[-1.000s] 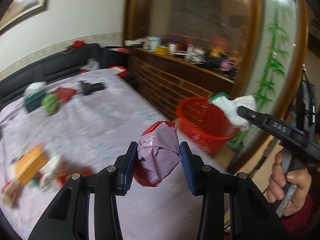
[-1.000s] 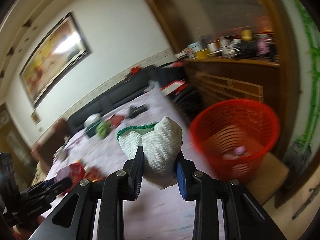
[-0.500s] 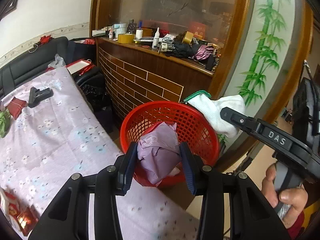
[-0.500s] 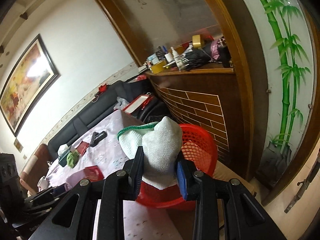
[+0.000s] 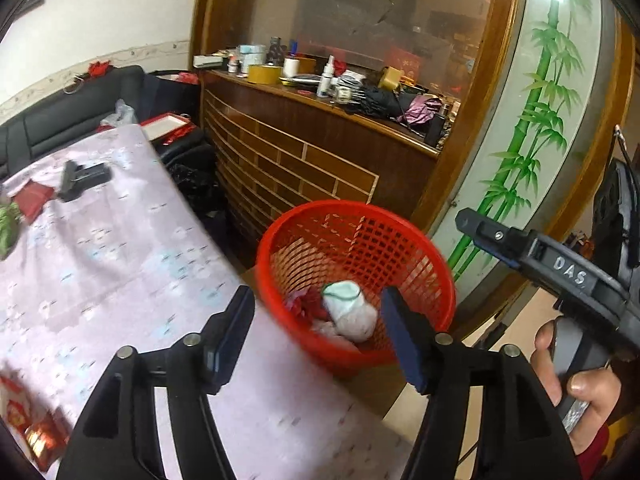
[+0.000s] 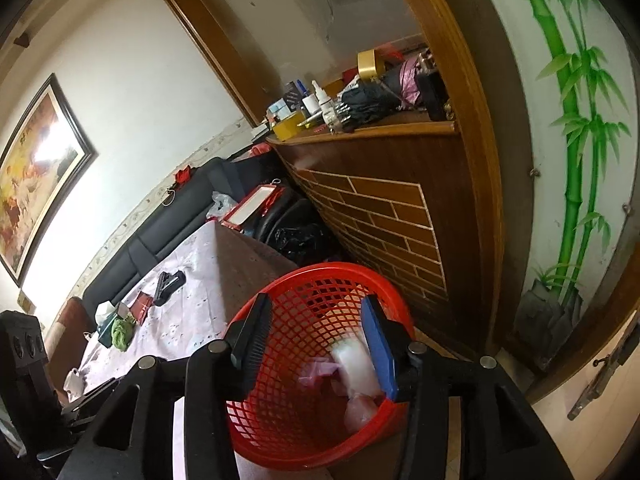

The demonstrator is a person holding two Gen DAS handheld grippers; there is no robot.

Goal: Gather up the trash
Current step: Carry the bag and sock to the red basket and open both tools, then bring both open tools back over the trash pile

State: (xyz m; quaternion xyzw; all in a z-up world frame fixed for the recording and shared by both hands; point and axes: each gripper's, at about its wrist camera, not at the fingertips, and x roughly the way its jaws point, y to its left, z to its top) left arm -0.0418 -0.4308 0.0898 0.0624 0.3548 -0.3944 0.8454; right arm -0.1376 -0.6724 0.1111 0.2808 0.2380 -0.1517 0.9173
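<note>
A red mesh basket (image 5: 416, 240) stands off the table's end, and it also shows in the right wrist view (image 6: 320, 432). Inside it lie a white glove with a green cuff (image 5: 350, 314) and pink and red wrappers (image 5: 300, 306); in the right wrist view the glove (image 6: 354, 364) looks blurred. My left gripper (image 5: 318, 338) is open and empty, just above the basket's near rim. My right gripper (image 6: 316, 346) is open and empty over the basket's mouth, and it shows at the right of the left wrist view (image 5: 532, 248).
The table with its lilac cloth (image 5: 100, 264) holds a black object (image 5: 82, 178), a red packet (image 5: 34, 198), a green item (image 6: 120, 332) and red wrappers (image 5: 40, 440). A brick-patterned wooden counter (image 5: 320, 160) with clutter stands behind the basket. A bamboo-painted panel (image 5: 532, 120) stands to the right.
Both grippers opened over the basket. The pink bag left my left gripper and the white glove left my right one; both now lie in the basket.
</note>
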